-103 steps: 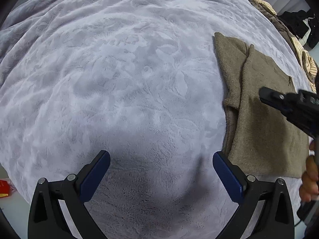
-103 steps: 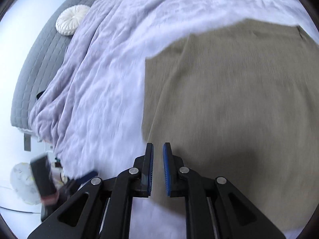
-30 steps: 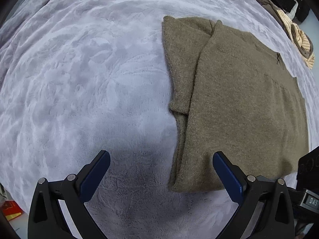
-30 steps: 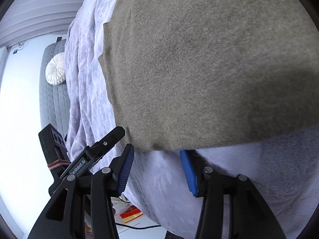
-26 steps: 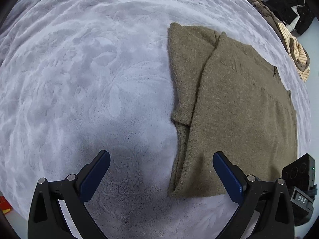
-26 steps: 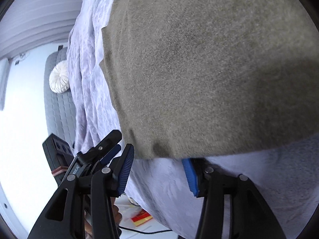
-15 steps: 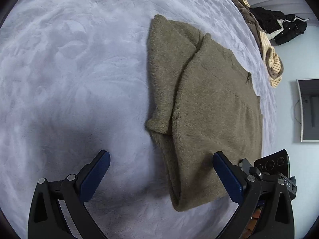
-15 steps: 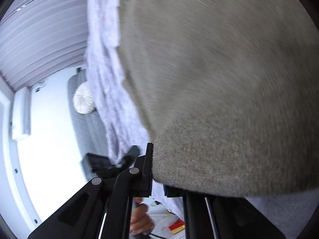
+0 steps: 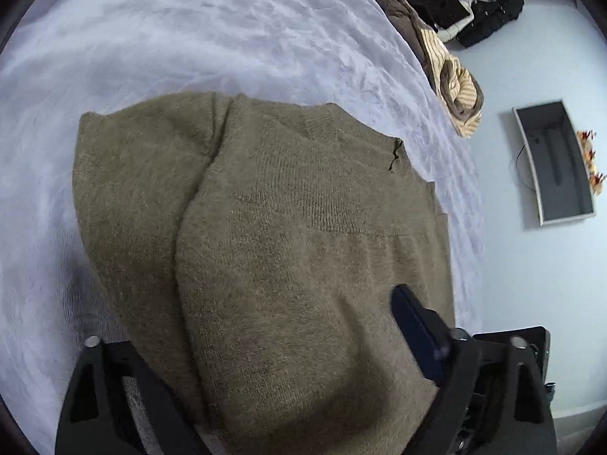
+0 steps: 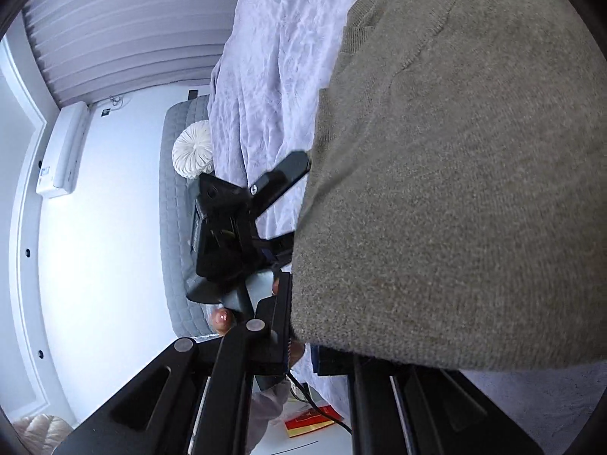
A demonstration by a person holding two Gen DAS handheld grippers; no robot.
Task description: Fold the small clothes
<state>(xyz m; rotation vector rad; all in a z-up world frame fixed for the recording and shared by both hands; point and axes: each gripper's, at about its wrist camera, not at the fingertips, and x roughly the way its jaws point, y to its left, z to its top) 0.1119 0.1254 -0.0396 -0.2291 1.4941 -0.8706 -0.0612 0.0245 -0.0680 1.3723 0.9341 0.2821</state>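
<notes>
I have the olive knit sweater (image 9: pixel 303 265) lying on the bed's pale quilted blanket (image 9: pixel 227 38), one sleeve already folded in across its body. My right tongs (image 10: pixel 299 356) are pressed together on the sweater's near hem corner, which bulges over them. My left tongs (image 9: pixel 265 371) straddle the hem at the opposite corner; their jaws have just been closing with the knit between them, though the left finger is buried under fabric, so I cannot tell whether the pads bite yet. To do this fold well, I should finish the left pinch through both layers, then lift both corners evenly, keep the hem taut between them, and carry it toward the collar (image 9: pixel 318 121) without dragging the tucked sleeve (image 9: pixel 125 189) loose
</notes>
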